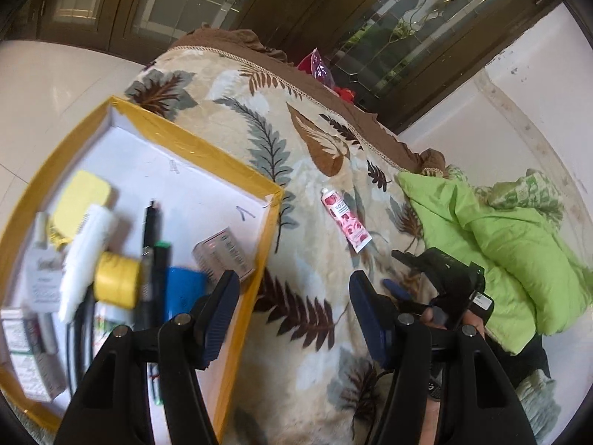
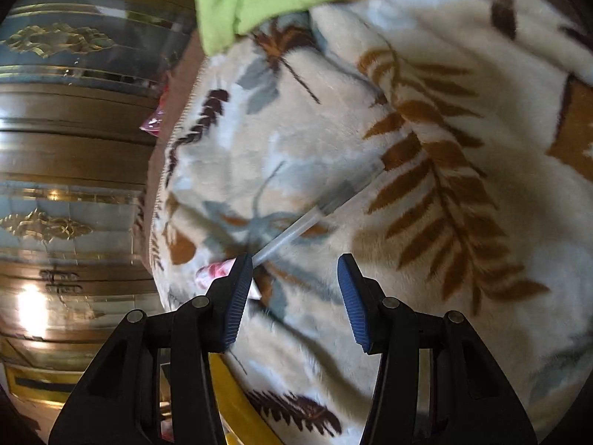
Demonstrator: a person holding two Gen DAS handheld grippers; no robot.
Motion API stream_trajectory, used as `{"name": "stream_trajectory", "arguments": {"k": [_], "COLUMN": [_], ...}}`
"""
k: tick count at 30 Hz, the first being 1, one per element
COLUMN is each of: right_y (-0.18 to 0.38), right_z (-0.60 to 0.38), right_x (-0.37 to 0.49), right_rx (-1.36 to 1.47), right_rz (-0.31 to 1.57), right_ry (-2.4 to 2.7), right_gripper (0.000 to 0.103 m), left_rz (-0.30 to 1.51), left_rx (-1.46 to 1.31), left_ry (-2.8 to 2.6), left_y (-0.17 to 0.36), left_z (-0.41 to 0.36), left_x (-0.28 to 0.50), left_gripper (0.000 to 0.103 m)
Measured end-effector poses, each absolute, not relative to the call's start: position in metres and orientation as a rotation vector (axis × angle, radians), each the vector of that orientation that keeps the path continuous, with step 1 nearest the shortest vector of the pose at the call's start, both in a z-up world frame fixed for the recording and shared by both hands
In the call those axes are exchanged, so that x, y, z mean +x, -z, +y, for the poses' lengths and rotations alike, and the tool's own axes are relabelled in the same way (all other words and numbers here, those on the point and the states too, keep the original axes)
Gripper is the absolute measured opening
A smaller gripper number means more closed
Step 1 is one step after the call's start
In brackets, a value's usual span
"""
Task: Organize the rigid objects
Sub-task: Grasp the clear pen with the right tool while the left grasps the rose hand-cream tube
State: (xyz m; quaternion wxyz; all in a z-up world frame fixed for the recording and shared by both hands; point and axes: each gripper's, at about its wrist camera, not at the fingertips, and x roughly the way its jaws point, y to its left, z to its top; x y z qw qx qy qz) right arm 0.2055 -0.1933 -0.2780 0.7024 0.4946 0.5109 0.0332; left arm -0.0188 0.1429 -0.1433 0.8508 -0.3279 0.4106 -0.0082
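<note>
Leaf-print blanket [image 1: 326, 200] over a bed, dark glazed cabinets behind. Item: one yellow-rimmed box [image 1: 272, 200] at left, holding a yellow tape roll [image 1: 116, 283], two dark pens, one white tube and several cartons. Loose on the blanket: one pink rose-print tube [image 1: 346, 220], one clear slender pen-like stick [image 2: 318, 209]. Stick lies just ahead of the right gripper [image 2: 292, 300], long axis slanting up-right from its left pad; right hand is nearer. Left gripper [image 1: 292, 319] and right gripper: both jaws spread, nothing held.
</note>
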Motion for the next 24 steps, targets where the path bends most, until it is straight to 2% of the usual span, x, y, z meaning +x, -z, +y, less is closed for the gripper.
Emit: {"name": "stream_trajectory", "arguments": {"k": [7,11,12,14,16,20,24], "right_y": [0.286,0.277,0.277,0.276,0.280,0.284,0.269], "right_z": [-0.188,-0.169,-0.167,-0.169,-0.177,-0.193,-0.201], "right_x": [0.235,0.246,0.247,0.246,0.244,0.241,0.231], "right_rx": [1.044,0.850,0.832,0.798,0.849,0.956,0.968], "right_rz": [1.107,1.107,1.108,1.117,1.117,1.110,1.093], "right_ry": [0.026,0.056,0.064,0.100,0.099,0.050,0.006], "right_gripper": [0.048,0.048,0.046,0.024,0.018,0.009,0.008], "left_rz": [0.900,0.943,0.954,0.979,0.999,1.044,1.112], "left_rx": [-0.663,-0.655,-0.658,-0.669,-0.667,-0.668,-0.646], "left_ry": [0.047,0.067,0.075,0.082,0.083,0.076,0.051], "left_y": [0.142,0.142,0.142,0.143,0.145,0.155,0.173], "left_z": [0.129,0.116,0.113,0.107,0.100,0.090,0.073], "left_x": [0.012,0.039,0.046,0.061,0.078,0.108,0.144], "left_gripper": [0.062,0.062,0.062,0.062,0.062,0.062,0.062]}}
